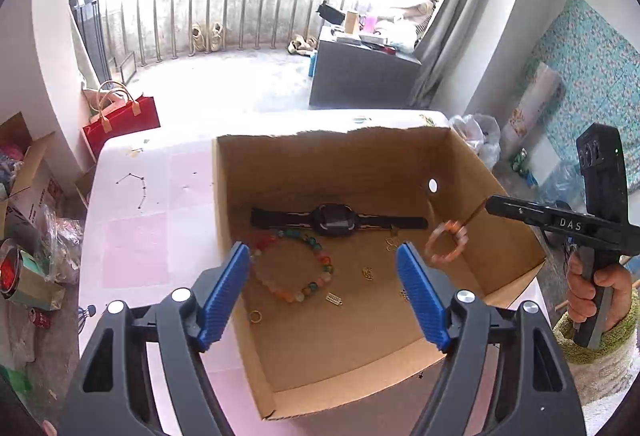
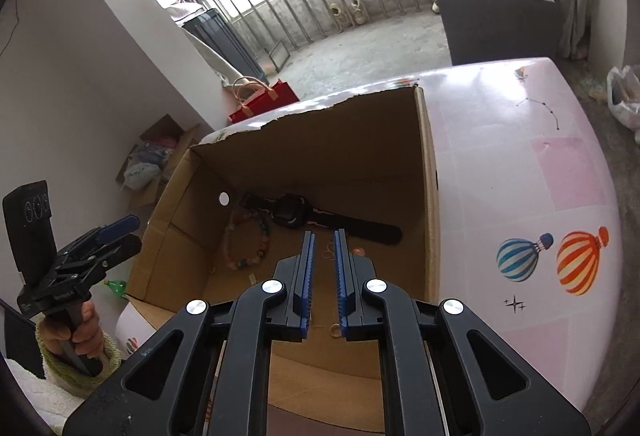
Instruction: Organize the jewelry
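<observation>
Over the pink bench we hold the left tool agape above the cardboard box, while our right tool pinches a small peach bracelet ready to drop inside.

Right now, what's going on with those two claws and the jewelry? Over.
Left gripper open, empty, above cardboard box. Right gripper shut on pink bracelet, dangling over box. Nothing in the way.

Both wrist views look steeply down, close, into one cardboard box
</observation>
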Motion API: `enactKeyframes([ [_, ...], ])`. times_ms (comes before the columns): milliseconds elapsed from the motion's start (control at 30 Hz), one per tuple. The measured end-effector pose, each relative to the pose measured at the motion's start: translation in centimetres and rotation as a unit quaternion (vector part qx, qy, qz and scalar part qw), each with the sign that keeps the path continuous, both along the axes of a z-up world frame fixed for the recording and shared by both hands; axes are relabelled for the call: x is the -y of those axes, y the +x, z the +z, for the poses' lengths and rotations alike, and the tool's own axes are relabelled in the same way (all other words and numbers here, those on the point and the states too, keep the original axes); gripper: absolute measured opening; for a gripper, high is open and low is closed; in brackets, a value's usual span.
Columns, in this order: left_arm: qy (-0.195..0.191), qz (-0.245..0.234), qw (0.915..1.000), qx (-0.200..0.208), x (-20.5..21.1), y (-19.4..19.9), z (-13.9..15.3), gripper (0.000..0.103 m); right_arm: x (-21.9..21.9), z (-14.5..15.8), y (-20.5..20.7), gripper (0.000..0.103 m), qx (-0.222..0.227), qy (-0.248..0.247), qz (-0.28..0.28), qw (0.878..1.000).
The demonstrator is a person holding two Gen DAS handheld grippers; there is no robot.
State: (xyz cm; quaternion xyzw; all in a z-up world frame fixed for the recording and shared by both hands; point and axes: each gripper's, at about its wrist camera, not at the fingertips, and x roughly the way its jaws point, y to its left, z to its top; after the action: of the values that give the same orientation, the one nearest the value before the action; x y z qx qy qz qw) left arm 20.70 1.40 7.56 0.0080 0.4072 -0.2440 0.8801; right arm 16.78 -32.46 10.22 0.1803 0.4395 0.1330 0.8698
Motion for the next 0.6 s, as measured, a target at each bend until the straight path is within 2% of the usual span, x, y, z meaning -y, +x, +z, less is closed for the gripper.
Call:
enactKeyframes([
  [167,0.007,0.036,0.9993,0.009,-2.2,-0.4,0.3,0.082,1.3,1.0,-1.6,0.011,0.020,0.003,-0.040,0.999],
  [233,0.019,0.051,0.9985,0.004,-2.7,-0.4,0.0,0.085,2.0,1.6,-2.3,0.016,0.029,0.008,-0.061,0.998],
  [333,0.038,0.075,0.9964,-0.009,-2.9,-0.2,-0.5,0.090,3.0,1.8,-3.3,0.028,0.035,0.012,-0.094,0.995],
  [400,0.058,0.088,0.9943,-0.018,-3.2,-0.5,-0.9,0.093,3.5,1.6,-3.7,0.038,0.034,-0.003,-0.116,0.993],
  [467,0.077,0.097,0.9919,-0.029,-2.8,-0.4,-1.5,0.094,3.5,1.0,-3.7,0.043,0.021,-0.029,-0.131,0.991],
  [600,0.105,0.107,0.9876,-0.046,-2.1,-0.1,-2.8,0.094,2.8,-0.2,-3.5,0.047,-0.003,-0.060,-0.130,0.990],
])
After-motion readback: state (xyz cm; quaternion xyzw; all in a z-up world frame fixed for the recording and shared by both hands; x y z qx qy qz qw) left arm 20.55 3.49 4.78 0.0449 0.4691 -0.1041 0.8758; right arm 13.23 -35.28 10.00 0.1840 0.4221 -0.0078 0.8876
